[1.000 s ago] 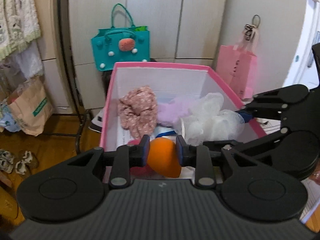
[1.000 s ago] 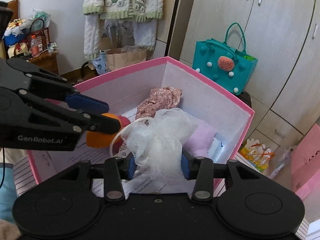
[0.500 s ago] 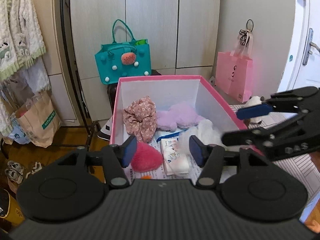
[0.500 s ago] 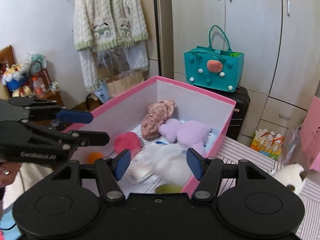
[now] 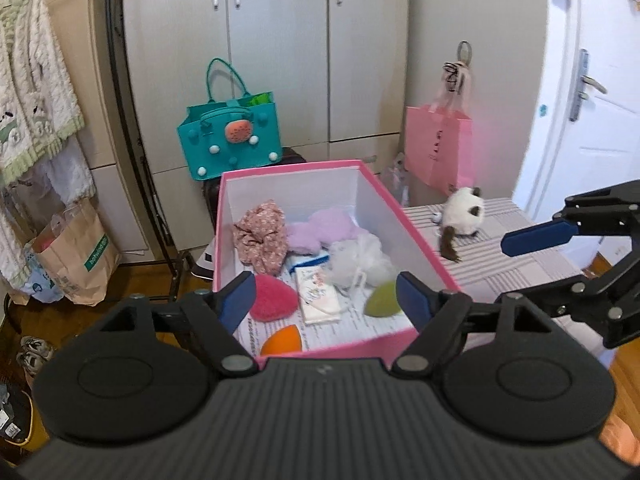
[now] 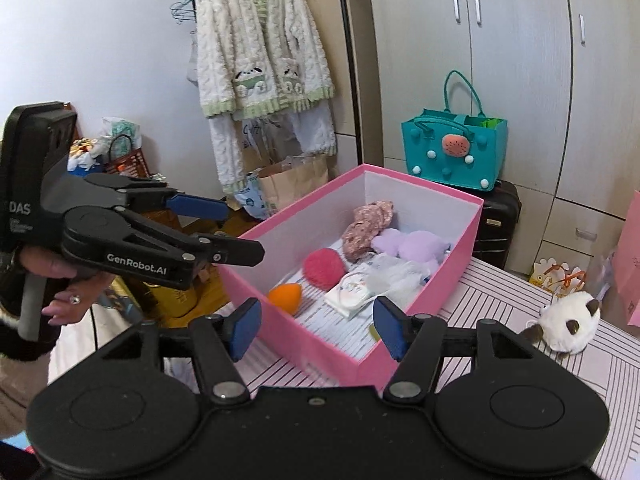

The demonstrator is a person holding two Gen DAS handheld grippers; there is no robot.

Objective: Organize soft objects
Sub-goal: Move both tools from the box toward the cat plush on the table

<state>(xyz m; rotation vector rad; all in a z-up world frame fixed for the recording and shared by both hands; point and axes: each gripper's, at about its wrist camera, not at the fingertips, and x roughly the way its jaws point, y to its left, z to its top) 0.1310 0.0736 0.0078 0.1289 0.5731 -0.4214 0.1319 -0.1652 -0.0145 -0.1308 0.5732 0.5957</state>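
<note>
Two hand-held grippers hung with jaws apart and nothing between them above a pink box [image 5: 416, 236] on a striped table [image 5: 504, 264], in the pause between one drop and the next pick-up. The left gripper [image 5: 326, 294] had just been opening its jaws, and no object lay between its blue pads; the right gripper [image 6: 316, 326] stood equally wide and equally empty. Inside the box lay the sorted goods: an orange sponge [image 5: 282, 339] at the near edge, a red sponge [image 5: 274, 298] beside it toward the left wall, a green sponge [image 5: 382, 300] against the right wall, a white mesh puff [image 5: 360, 258] and a tissue pack [image 5: 318, 294] in the middle, and a floral scrunchie [image 5: 262, 238] and a lilac plush [image 5: 324, 230] toward the far wall. One soft object remained outside the box: a white plush toy [image 6: 568, 326] lying on the table beyond the right wall, well apart from it. Judging by the layout, the next move called for the right gripper, the nearer one, to swing toward that toy, close gently on its yielding body and carry it over the pink rim.
</note>
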